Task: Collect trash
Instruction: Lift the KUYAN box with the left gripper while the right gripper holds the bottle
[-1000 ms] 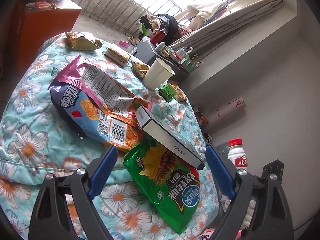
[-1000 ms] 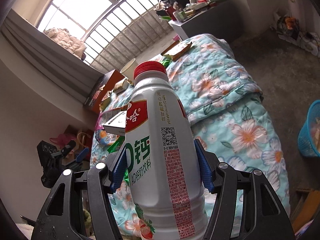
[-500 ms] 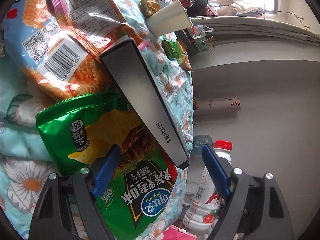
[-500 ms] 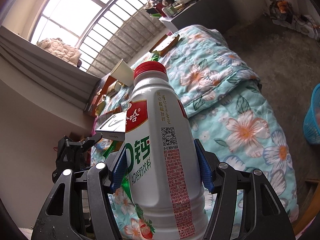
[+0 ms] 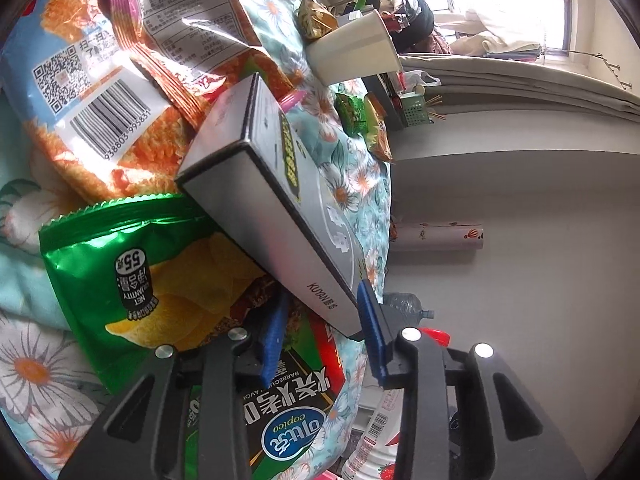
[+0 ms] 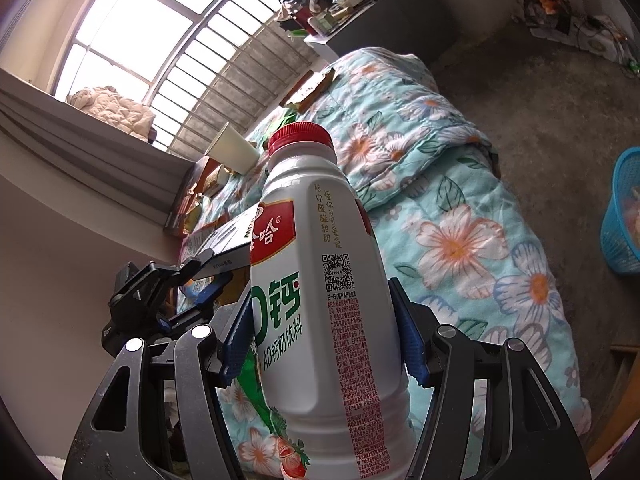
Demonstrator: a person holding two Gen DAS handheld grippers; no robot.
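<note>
My left gripper (image 5: 322, 330) is shut on the near end of a long grey box (image 5: 276, 200), which lies over a green chip bag (image 5: 160, 280) and an orange-blue snack bag (image 5: 100, 80) on the floral quilt (image 5: 36, 360). My right gripper (image 6: 320, 340) is shut on an upright white milk-drink bottle (image 6: 320, 280) with a red cap. The left gripper (image 6: 160, 292) clamping the grey box (image 6: 228, 244) also shows in the right wrist view, left of the bottle.
A white paper cup (image 5: 356, 48) and small snack wrappers (image 5: 360, 116) lie farther along the quilt. A blue basket (image 6: 622, 216) stands on the floor at right. A dark shelf with clutter (image 6: 348, 0) sits below the window. A clear bottle (image 5: 404, 306) lies by the wall.
My left gripper has moved forward and closed on the end of the grey box. My right gripper still holds the bottle and has shifted only slightly.
</note>
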